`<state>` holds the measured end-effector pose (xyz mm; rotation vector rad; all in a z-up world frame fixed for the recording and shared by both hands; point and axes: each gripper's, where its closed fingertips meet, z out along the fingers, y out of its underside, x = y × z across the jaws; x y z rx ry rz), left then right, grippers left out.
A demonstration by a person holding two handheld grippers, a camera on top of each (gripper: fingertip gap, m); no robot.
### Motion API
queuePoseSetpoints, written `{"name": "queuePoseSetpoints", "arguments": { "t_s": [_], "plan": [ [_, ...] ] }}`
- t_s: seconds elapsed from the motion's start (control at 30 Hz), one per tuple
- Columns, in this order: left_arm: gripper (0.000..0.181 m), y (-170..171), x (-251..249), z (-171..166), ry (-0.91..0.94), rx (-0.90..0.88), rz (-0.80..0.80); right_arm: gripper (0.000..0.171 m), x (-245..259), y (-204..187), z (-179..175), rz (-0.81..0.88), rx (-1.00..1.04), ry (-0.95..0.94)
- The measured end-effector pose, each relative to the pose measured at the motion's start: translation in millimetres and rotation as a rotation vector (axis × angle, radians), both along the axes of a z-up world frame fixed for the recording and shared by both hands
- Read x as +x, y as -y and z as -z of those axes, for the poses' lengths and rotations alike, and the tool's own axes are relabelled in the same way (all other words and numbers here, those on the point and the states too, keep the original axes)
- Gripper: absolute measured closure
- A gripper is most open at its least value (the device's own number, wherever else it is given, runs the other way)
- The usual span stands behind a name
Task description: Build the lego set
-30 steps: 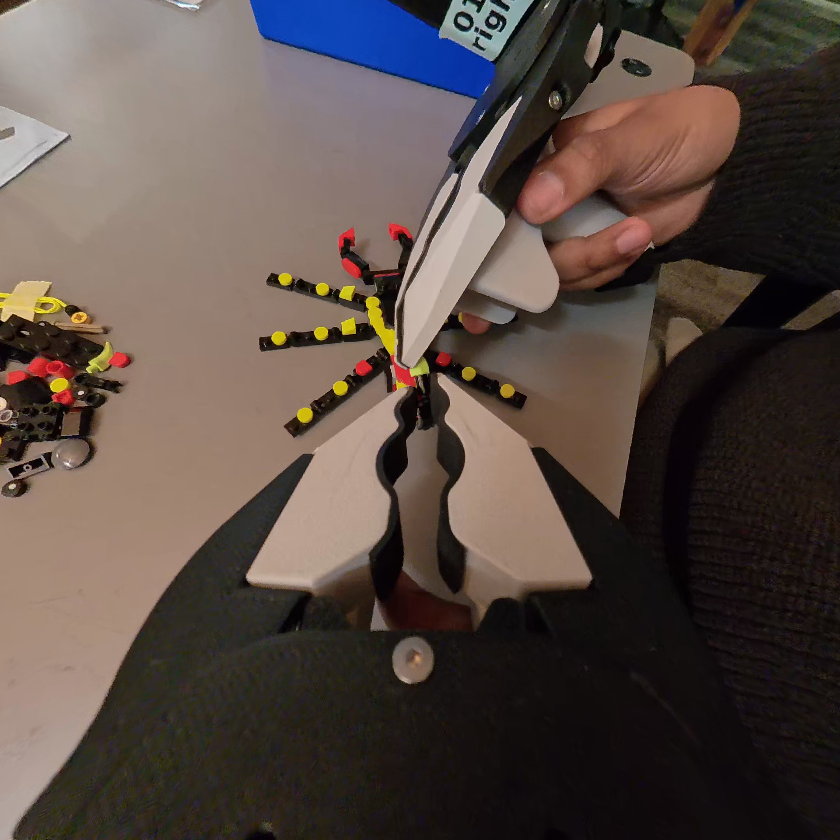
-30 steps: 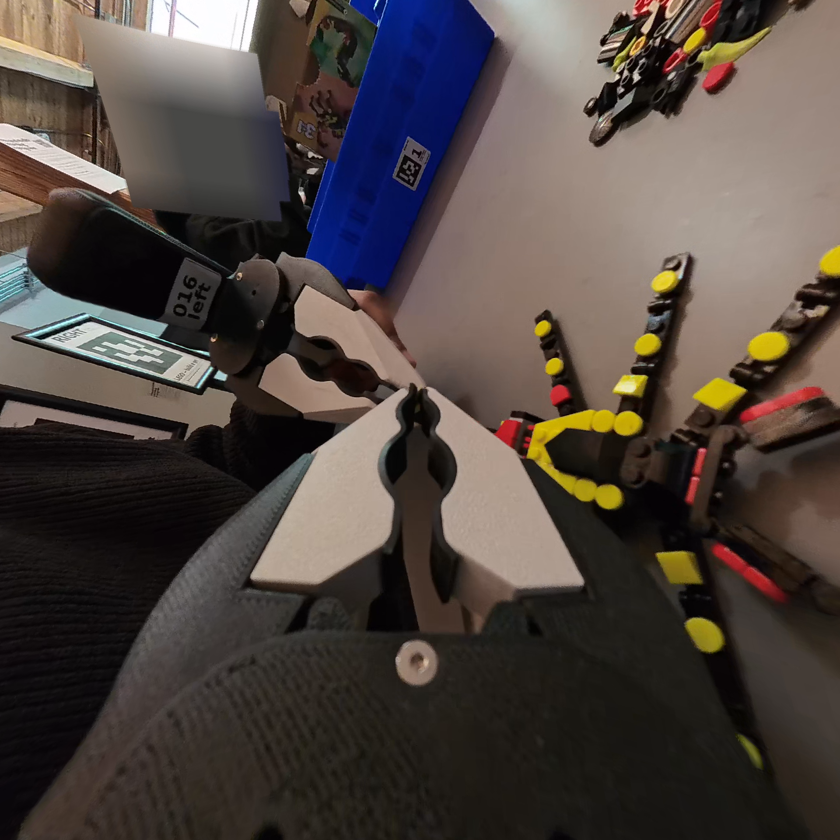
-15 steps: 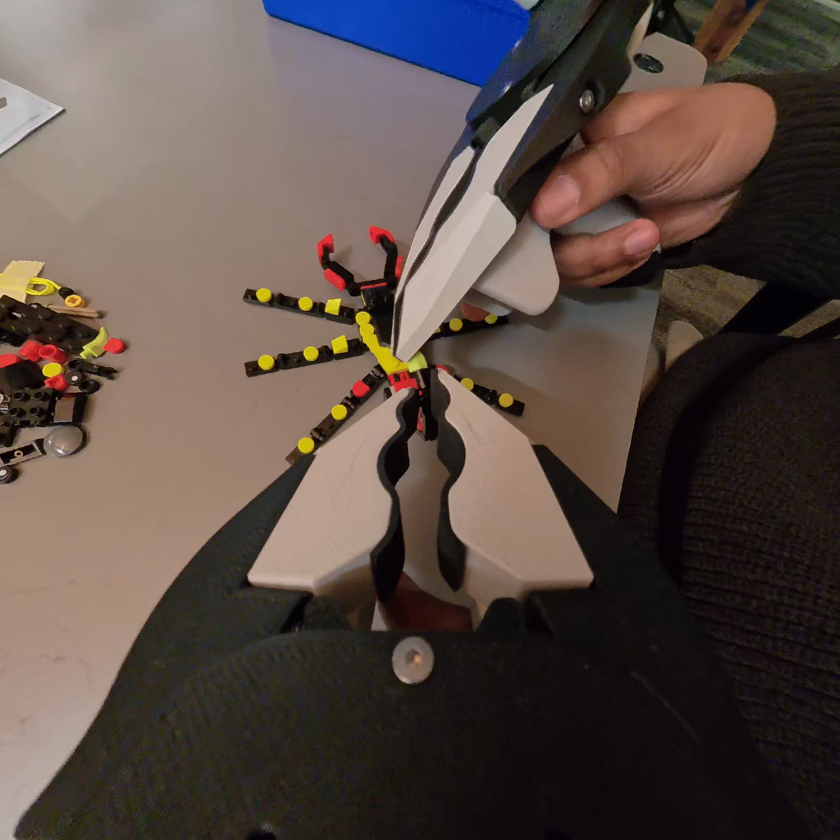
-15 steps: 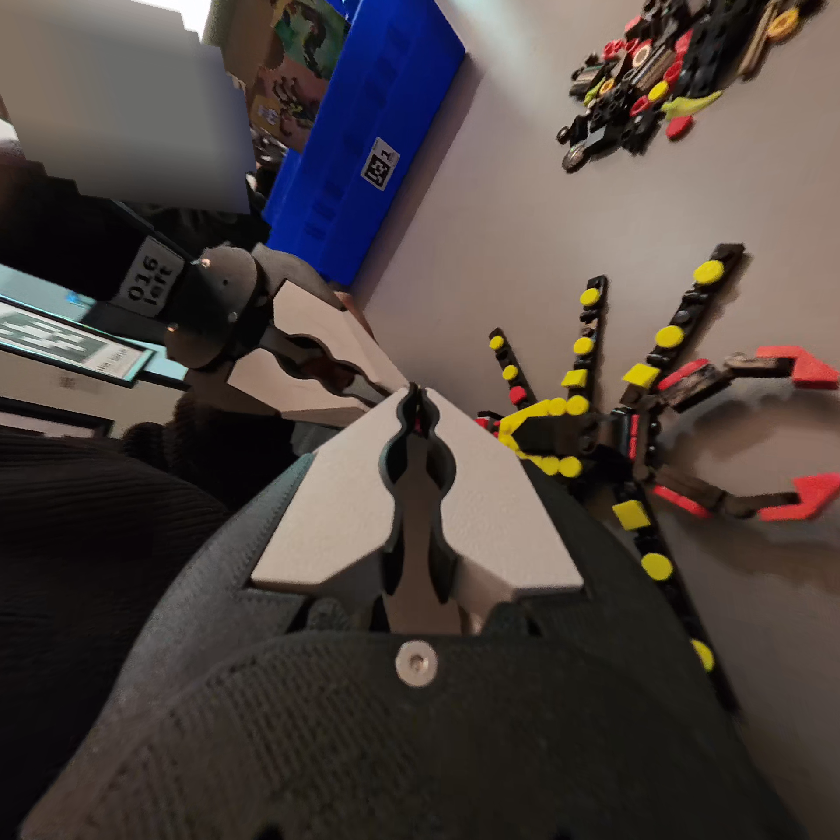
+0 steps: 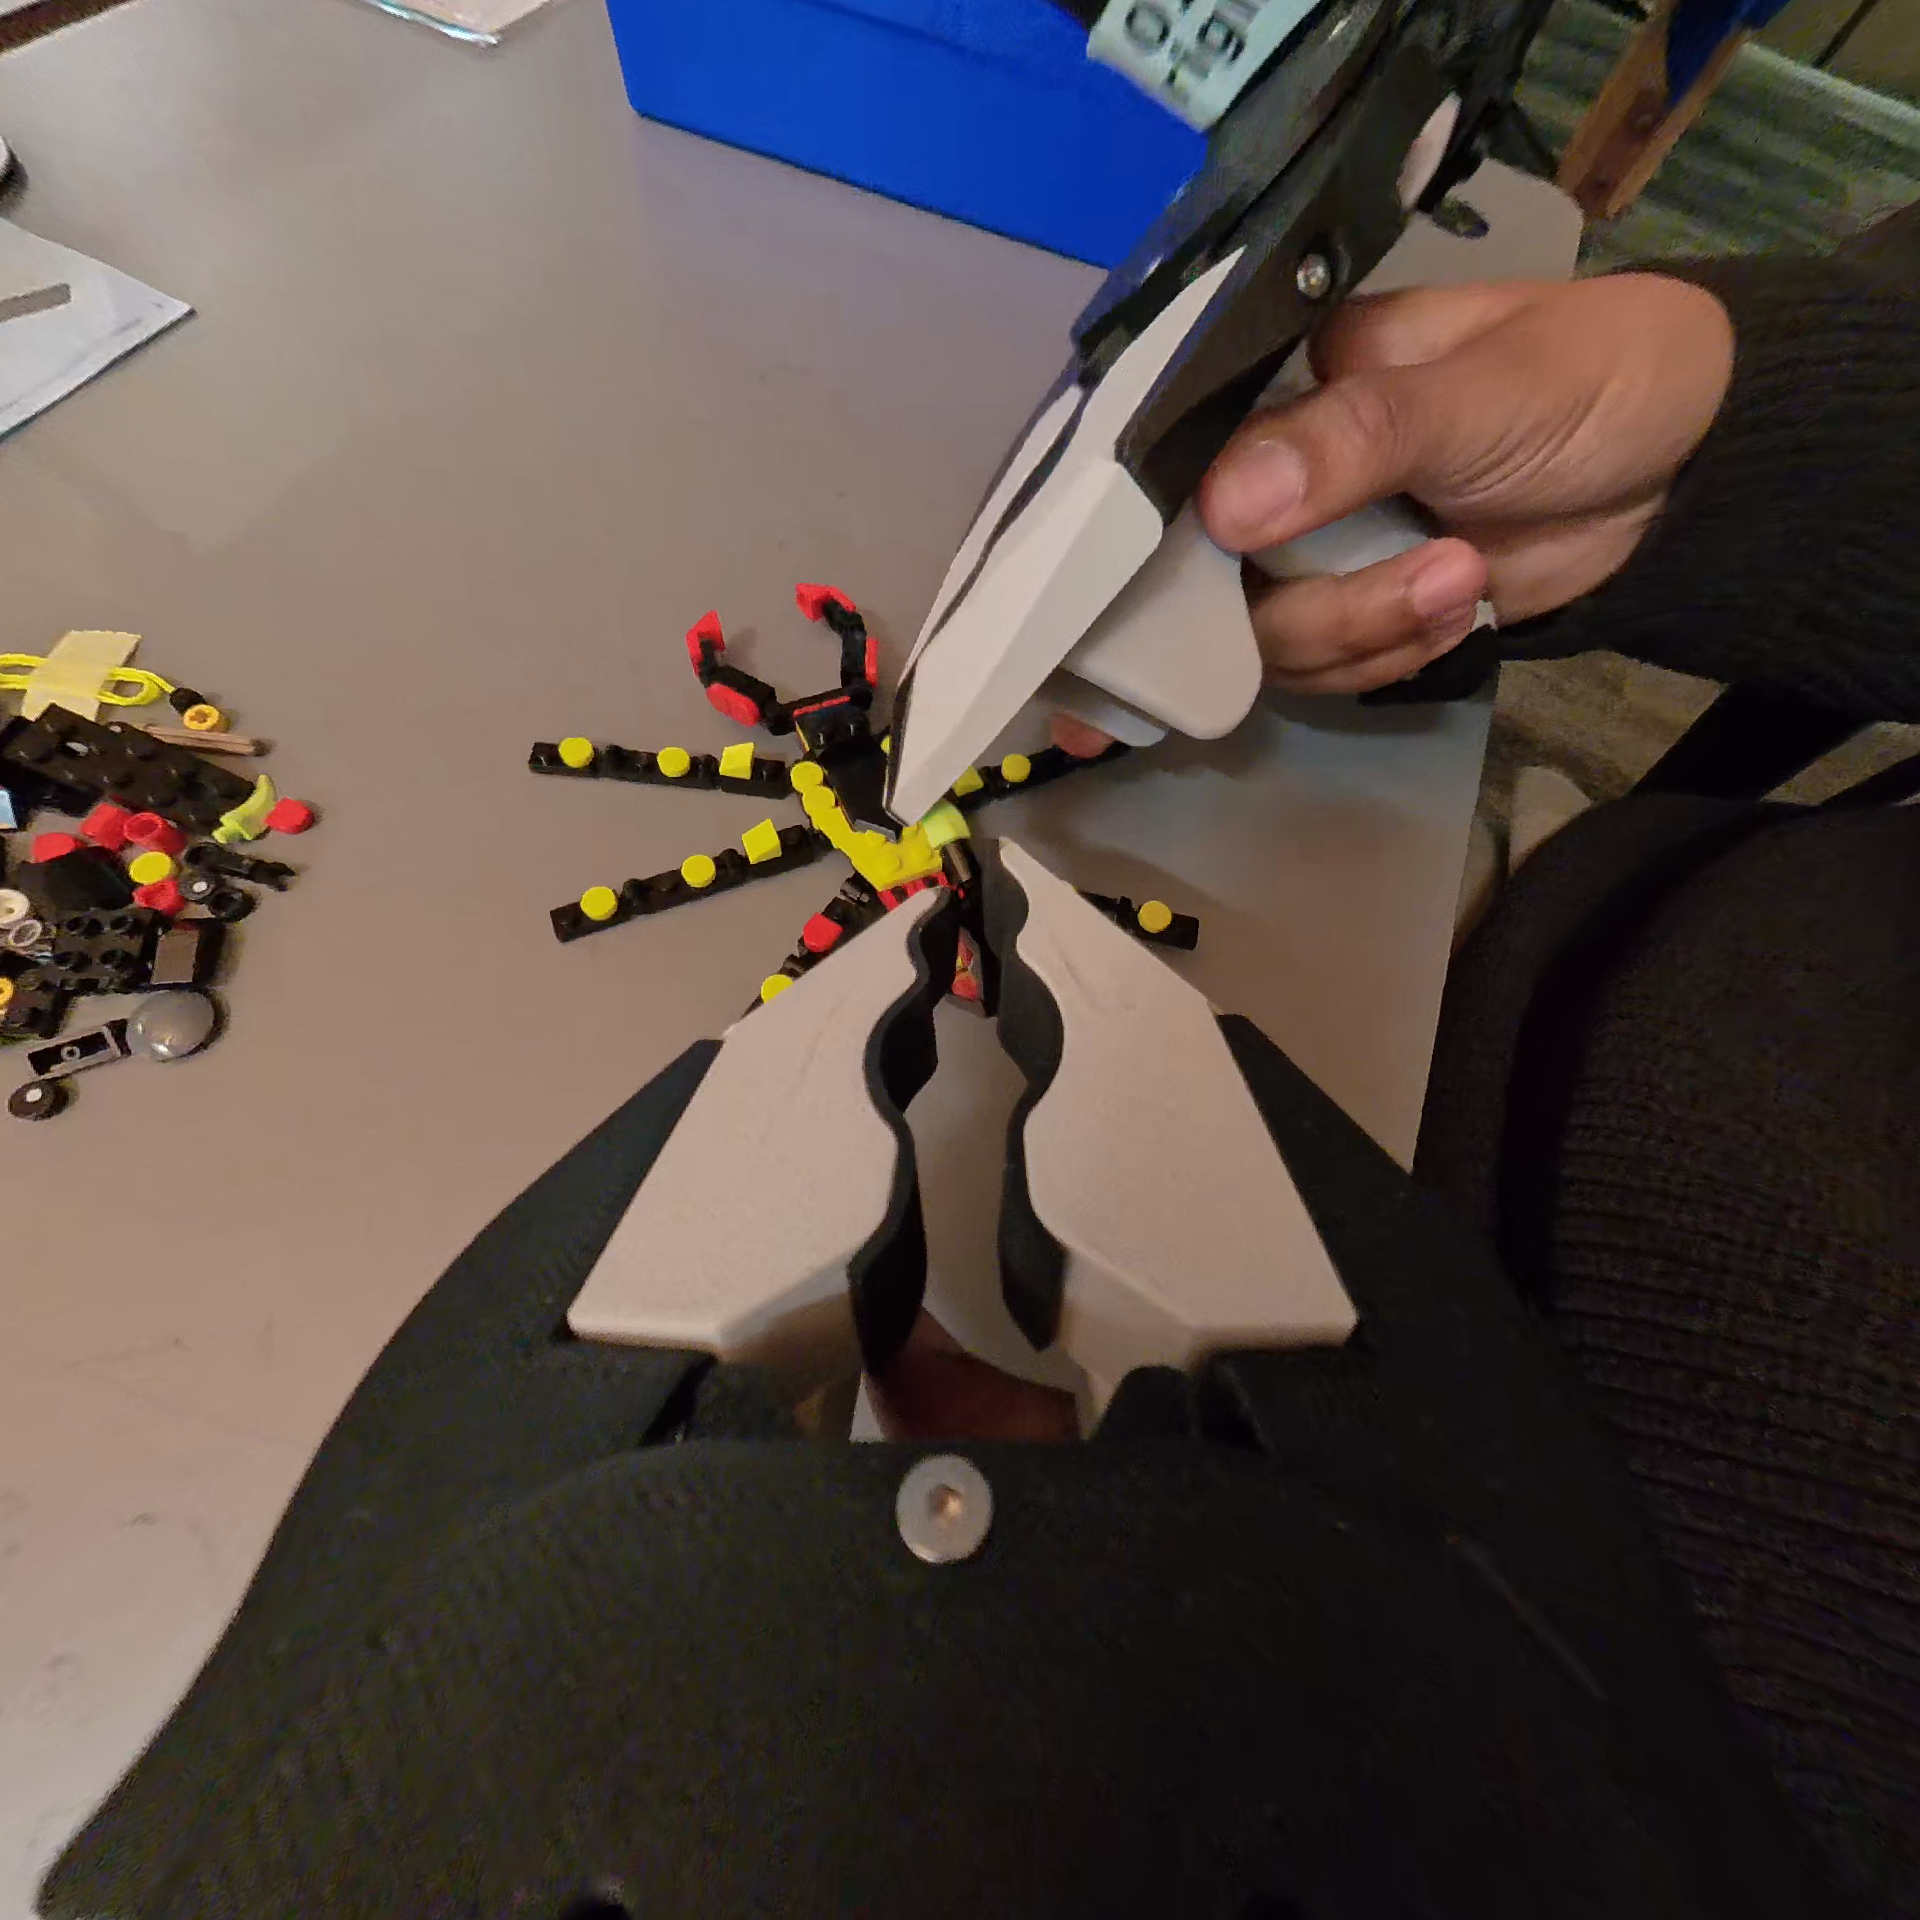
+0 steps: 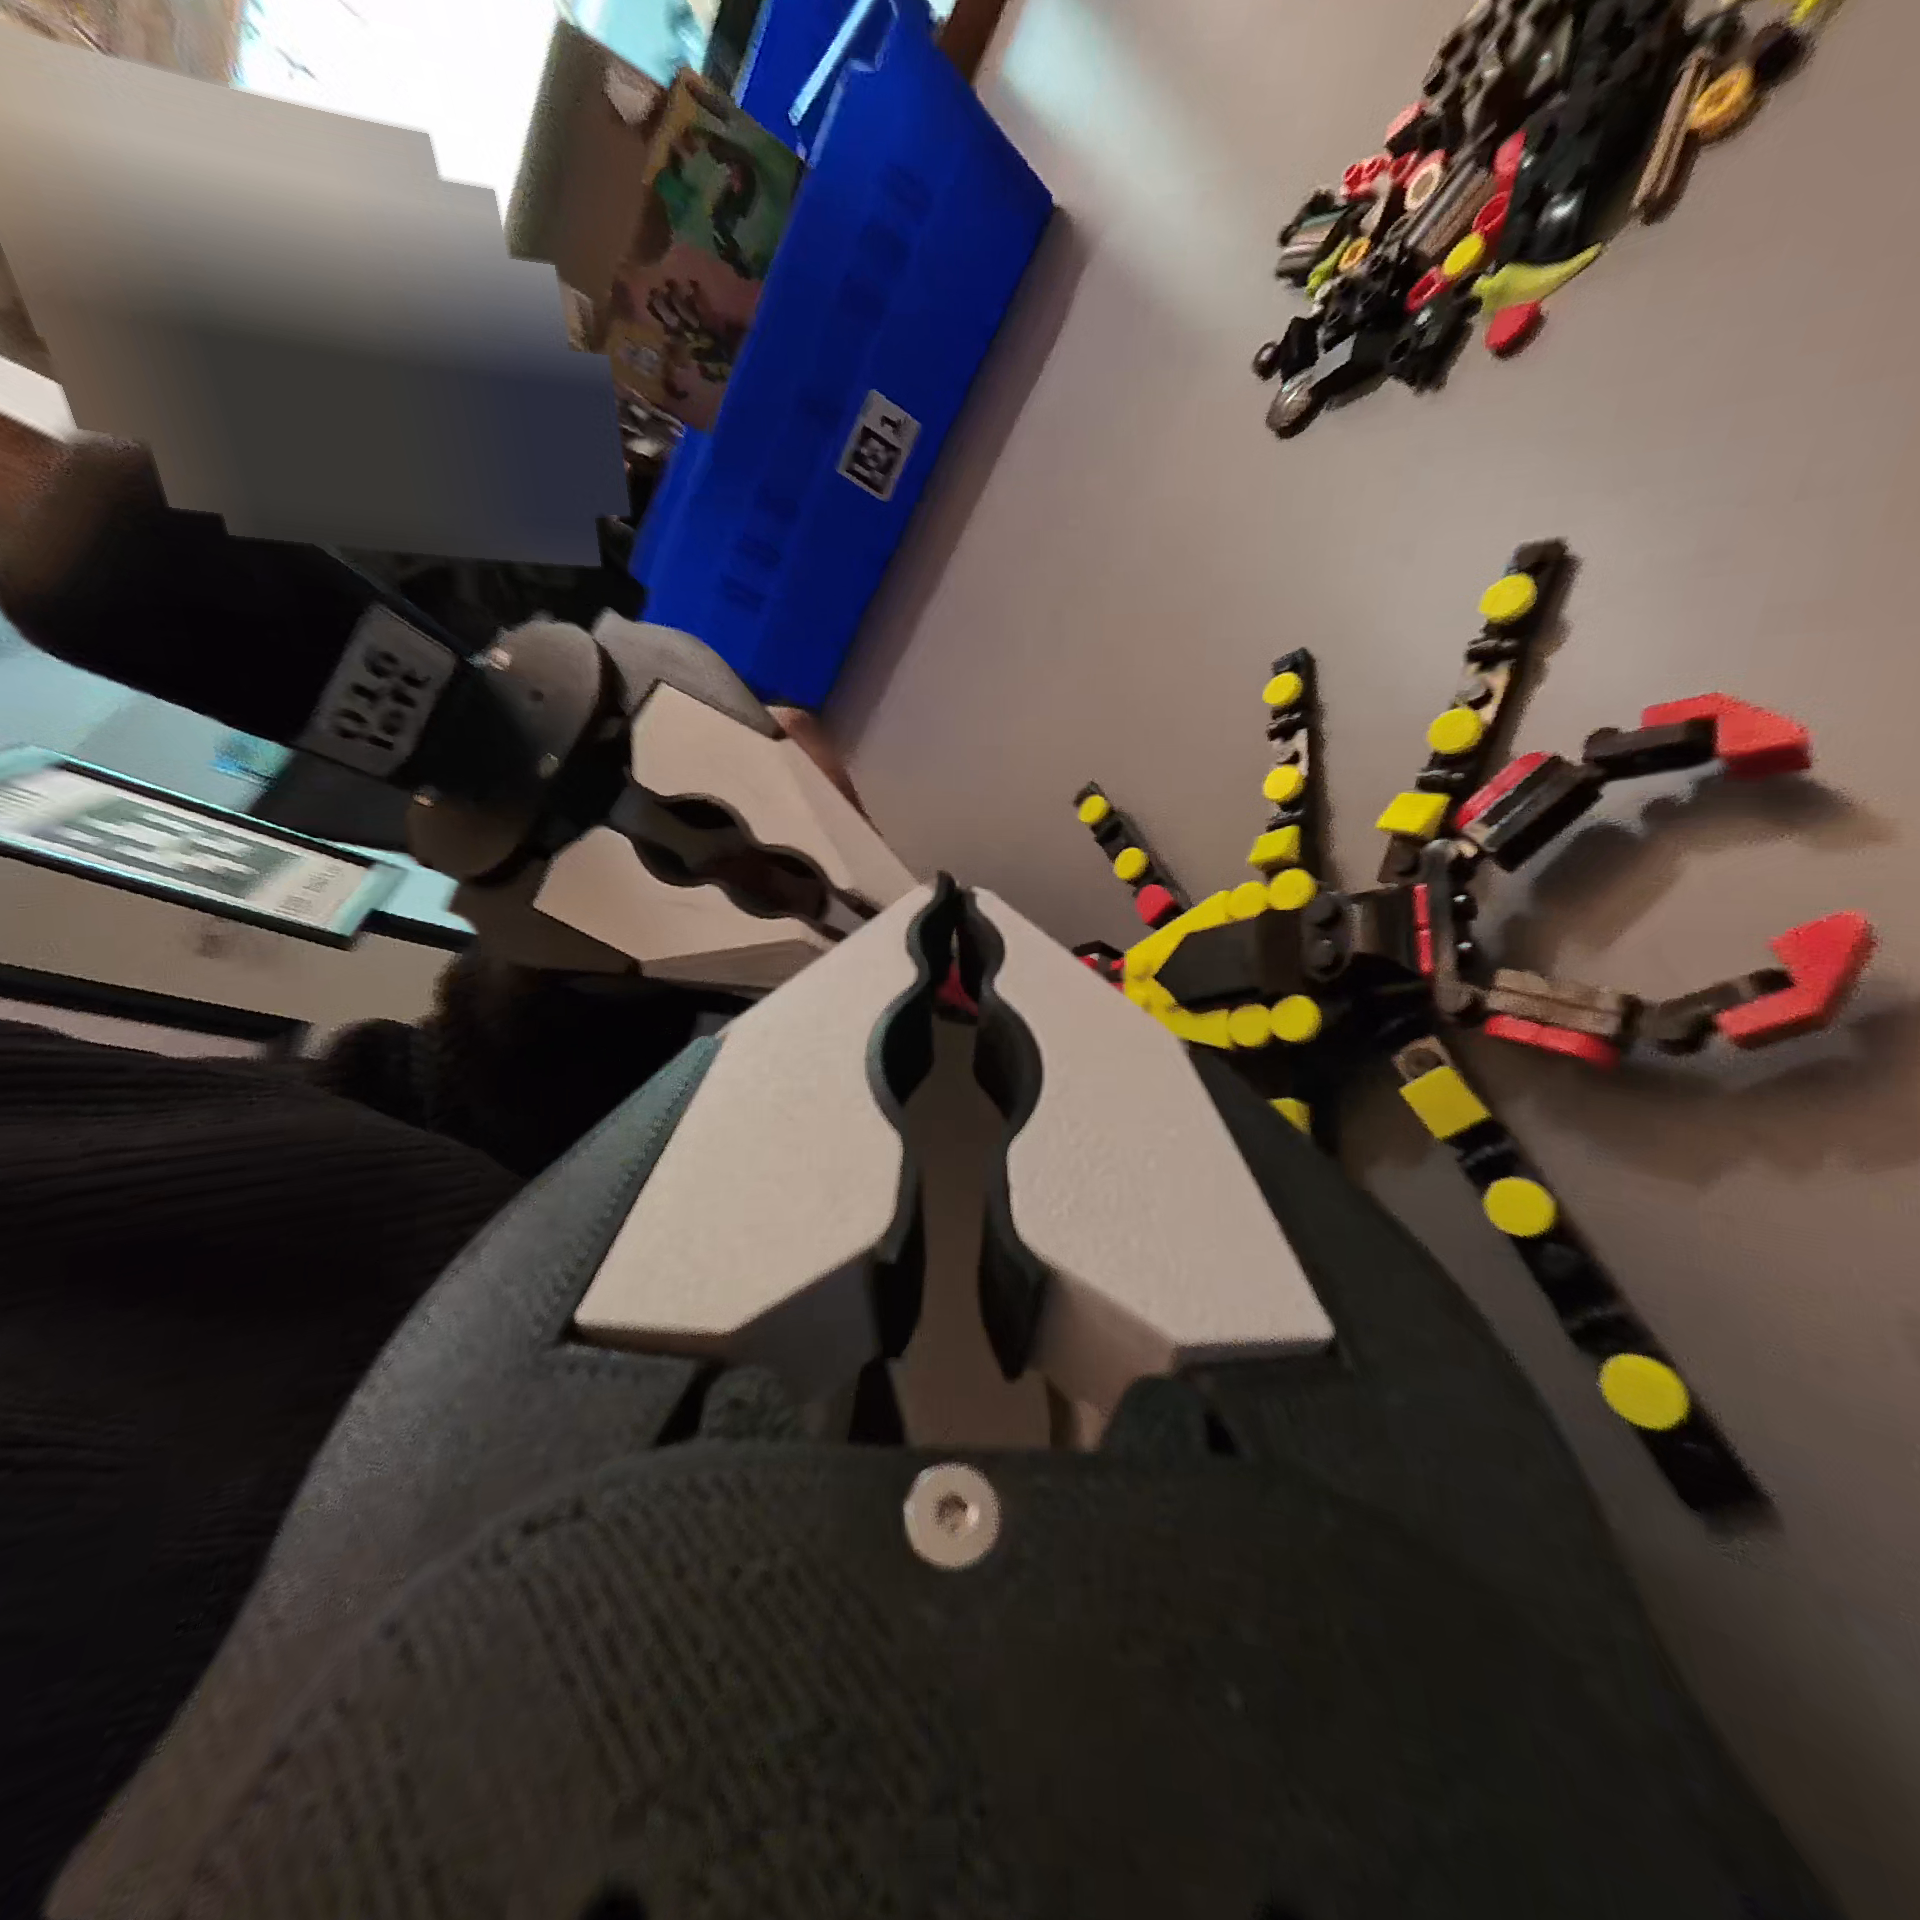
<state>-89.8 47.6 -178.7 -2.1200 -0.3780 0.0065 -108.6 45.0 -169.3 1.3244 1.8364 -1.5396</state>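
A brick spider model (image 5: 894,857) with black legs, yellow studs and red claws lies on the grey table (image 5: 468,364). My left gripper (image 5: 975,878) is shut on the model's black and red rear end. My right gripper (image 5: 899,810), held by a hand (image 5: 1455,468), comes down from the upper right. It is shut, with its tips touching the model's yellow back beside a pale green piece (image 5: 940,826). In the right wrist view the right gripper (image 6: 951,899) is shut next to the model (image 6: 1340,935), and the left gripper (image 6: 868,912) meets it from the left.
A pile of loose black, red and yellow pieces (image 5: 104,831) lies left of the model; it also shows in the right wrist view (image 6: 1455,239). A blue bin (image 5: 914,104) stands at the back. A sheet of paper (image 5: 62,322) lies at far left. The table edge runs close on the right. My left and right fingertips are right by each other.
Both grippers stay on the model. The right gripper has tilted and shifted a little along the model's back, so the red claws now show in its view.
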Motion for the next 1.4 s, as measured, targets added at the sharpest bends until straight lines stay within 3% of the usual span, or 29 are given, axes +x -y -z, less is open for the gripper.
{"name": "queuePoseSetpoints", "arguments": {
  "t_s": [0.33, 0.43, 0.5, 0.7, 0.93, 1.13, 1.4],
  "plan": [
    [0.177, 1, -1, 4, -0.017, -0.026, 0.0, 0.171, -3, -1, 8, 0.012, 0.226, -0.174],
    [0.181, 1, 9, 8, 0.016, -0.035, 0.048, 0.171, -35, -43, 10, 0.174, 0.443, -0.331],
    [0.181, 5, -2, 9, -0.074, -0.089, -0.003, 0.171, -38, -46, -17, 0.223, 0.188, -0.239],
    [0.181, 3, -7, -6, -0.036, 0.031, -0.032, 0.171, -29, -29, -25, 0.163, 0.243, -0.352],
    [0.17, 5, -16, -15, 0.007, 0.15, -0.079, 0.171, -22, -21, -30, 0.128, 0.037, -0.225],
    [0.149, 2, -10, -24, 0.031, 0.222, -0.044, 0.171, -14, -10, -35, 0.085, -0.073, -0.175],
    [0.15, -5, -3, -28, -0.037, 0.233, -0.009, 0.171, -5, 2, -39, 0.042, -0.158, -0.125]
  ]
}}
